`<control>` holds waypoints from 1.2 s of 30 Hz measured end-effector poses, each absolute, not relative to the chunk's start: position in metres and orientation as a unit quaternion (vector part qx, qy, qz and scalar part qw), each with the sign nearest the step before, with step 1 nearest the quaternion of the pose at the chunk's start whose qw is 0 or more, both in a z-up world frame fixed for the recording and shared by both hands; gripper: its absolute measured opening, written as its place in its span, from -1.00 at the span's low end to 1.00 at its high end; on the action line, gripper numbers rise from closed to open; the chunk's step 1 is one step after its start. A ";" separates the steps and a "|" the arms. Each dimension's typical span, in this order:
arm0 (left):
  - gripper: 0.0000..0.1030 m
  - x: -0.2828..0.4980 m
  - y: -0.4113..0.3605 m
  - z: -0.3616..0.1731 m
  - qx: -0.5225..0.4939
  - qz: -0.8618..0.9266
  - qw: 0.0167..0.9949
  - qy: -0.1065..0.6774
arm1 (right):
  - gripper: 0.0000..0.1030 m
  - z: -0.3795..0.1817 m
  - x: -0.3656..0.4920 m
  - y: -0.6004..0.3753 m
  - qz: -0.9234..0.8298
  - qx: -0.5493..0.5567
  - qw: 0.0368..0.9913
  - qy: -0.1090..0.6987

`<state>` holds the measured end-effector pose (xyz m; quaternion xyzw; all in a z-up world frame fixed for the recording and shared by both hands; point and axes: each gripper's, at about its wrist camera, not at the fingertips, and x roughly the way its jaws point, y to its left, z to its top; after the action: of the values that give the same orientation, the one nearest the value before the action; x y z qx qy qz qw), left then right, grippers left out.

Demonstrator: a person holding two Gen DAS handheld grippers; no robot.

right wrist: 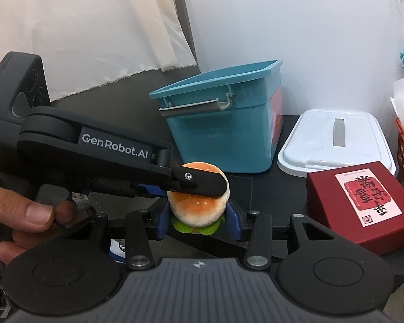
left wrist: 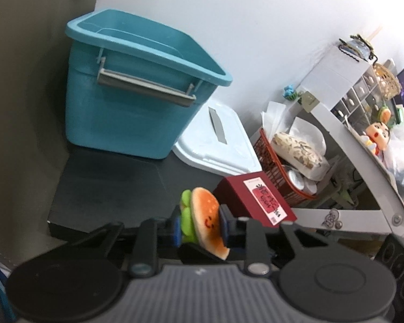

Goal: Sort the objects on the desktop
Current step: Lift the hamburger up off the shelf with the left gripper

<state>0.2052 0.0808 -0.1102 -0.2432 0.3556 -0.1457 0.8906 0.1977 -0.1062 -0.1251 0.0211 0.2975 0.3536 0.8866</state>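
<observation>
While both tools pinch the burger toy (right wrist: 199,204), the teal bin (right wrist: 223,132) holds nothing visible

Lid (right wrist: 334,140) right of bin (right wrist: 223,132)

The left claw (left wrist: 199,226) is clamping the plush burger (left wrist: 206,220) between its blue pads; the right claw (right wrist: 199,219) is flanking the same toy, grip unclear; a hand (right wrist: 27,215) is holding the left handle.

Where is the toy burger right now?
The toy burger is clamped between both grippers over the black desk, in front of the blue bin, left of the red box in the right wrist view.
</observation>
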 end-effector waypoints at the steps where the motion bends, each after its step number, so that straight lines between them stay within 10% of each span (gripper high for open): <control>1: -0.44 0.205 0.080 -0.110 -0.241 -0.148 0.891 0.355 | -0.08 -0.124 0.198 -0.107 0.354 0.022 0.886 0.298; 36: -0.44 0.196 0.057 -0.085 -0.127 -0.064 0.923 0.358 | 0.54 -0.082 0.152 -0.210 0.372 -0.039 0.889 0.263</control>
<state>0.1965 0.0575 -0.0846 -0.1268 0.3578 -0.0637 0.9230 0.1523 -0.2097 -0.0819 -0.0392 0.2631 0.3717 0.8895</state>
